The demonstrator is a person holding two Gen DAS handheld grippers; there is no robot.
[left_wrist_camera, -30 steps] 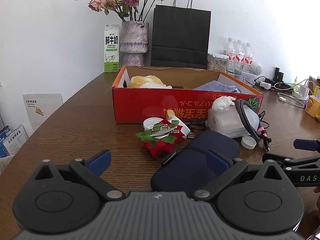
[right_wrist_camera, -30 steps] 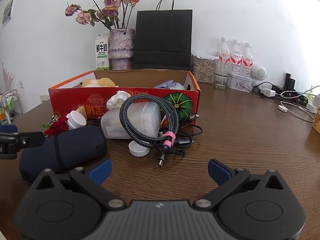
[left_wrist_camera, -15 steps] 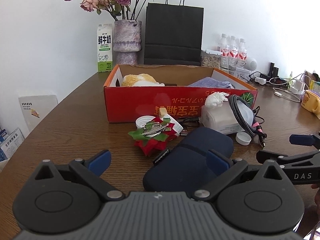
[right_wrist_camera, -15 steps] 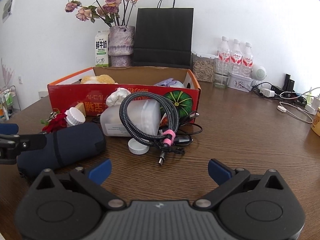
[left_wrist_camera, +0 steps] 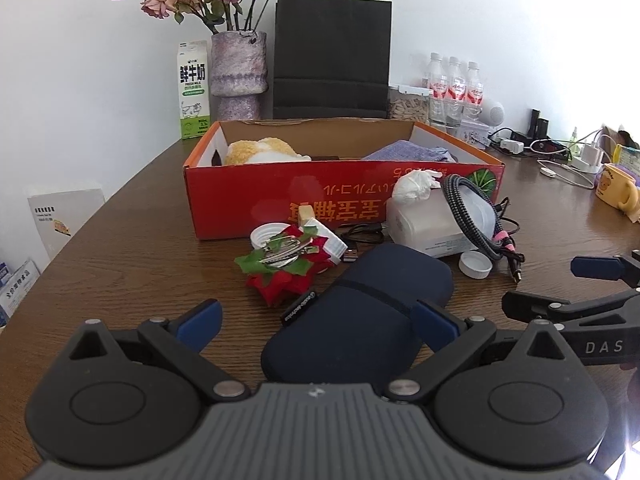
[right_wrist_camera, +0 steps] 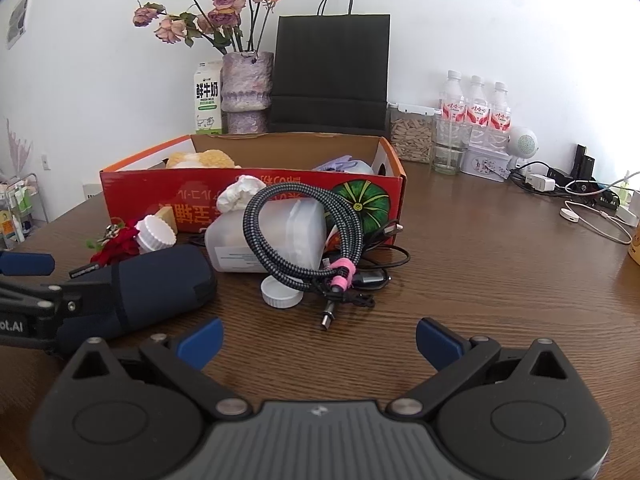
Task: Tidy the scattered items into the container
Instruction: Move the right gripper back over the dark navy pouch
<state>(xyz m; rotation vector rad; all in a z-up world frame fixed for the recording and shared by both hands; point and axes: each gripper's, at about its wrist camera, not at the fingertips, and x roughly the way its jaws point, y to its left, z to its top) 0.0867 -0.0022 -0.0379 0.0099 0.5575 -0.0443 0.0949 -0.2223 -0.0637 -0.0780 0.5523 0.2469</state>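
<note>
left hand-held gripper (left_wrist_camera: pixel 316 320): wide open, its fingers around the pouch (left_wrist_camera: pixel 356 316) | right hand-held gripper (right_wrist_camera: pixel 318 340): wide open, holds nothing, above worktop (right_wrist_camera: pixel 480 280)

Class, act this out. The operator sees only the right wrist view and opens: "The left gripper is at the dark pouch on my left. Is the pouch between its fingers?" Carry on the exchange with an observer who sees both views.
Observer: Yes. In the left wrist view the dark pouch lies between the open fingers of the left gripper, and the left pad is clear of it.
Operator: What sits on the red flower beside the pouch?
Observer: A bunch of keys lies on top of the red flower.
Operator: Anything at the far right of the table?
Observer: A yellow mug stands there, near the white cables.
</note>
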